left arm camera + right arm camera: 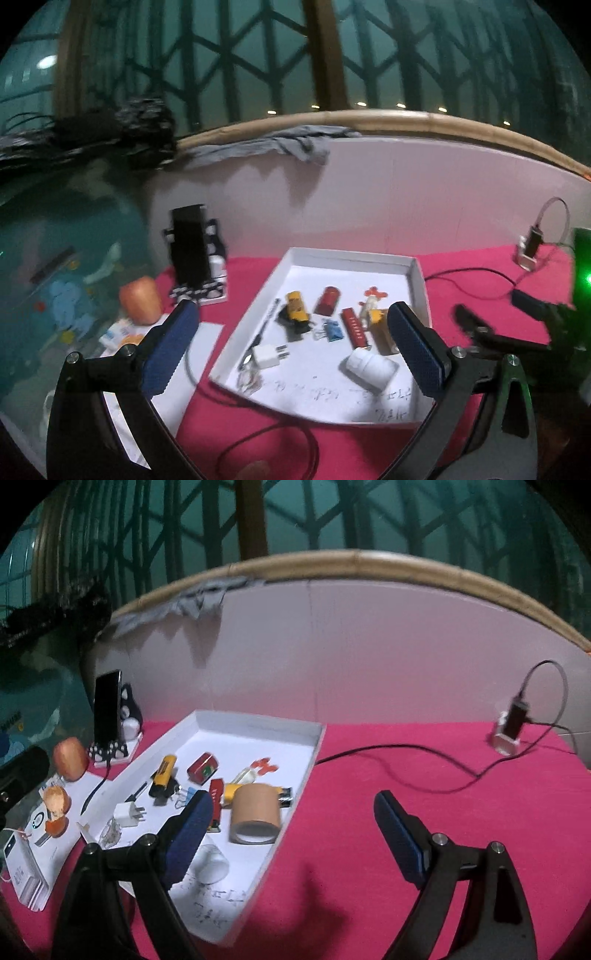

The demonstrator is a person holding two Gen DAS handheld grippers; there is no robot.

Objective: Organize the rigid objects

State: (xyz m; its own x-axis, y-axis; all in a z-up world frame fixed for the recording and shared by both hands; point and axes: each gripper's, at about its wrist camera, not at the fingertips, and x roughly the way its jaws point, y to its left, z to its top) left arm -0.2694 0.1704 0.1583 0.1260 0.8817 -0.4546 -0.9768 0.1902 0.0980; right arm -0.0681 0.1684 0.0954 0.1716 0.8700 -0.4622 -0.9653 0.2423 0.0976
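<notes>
Left claw [295, 347] gapes, seemingly above tray [419, 284].

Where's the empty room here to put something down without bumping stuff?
The pink cloth right of the white tray is bare up to the black cable. The tray's far end is free too. Its middle is crowded around the tape roll and the yellow tube.

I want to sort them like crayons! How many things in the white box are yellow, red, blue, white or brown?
Yellow: 2, a yellow cylinder and a small yellow block
Red: 2, a red tin and a flat red bar
Blue: 1, a blue binder clip
White: 2, a white plug adapter and a white round tub
Brown: 1, a brown cardboard tape roll
Total: 8
</notes>
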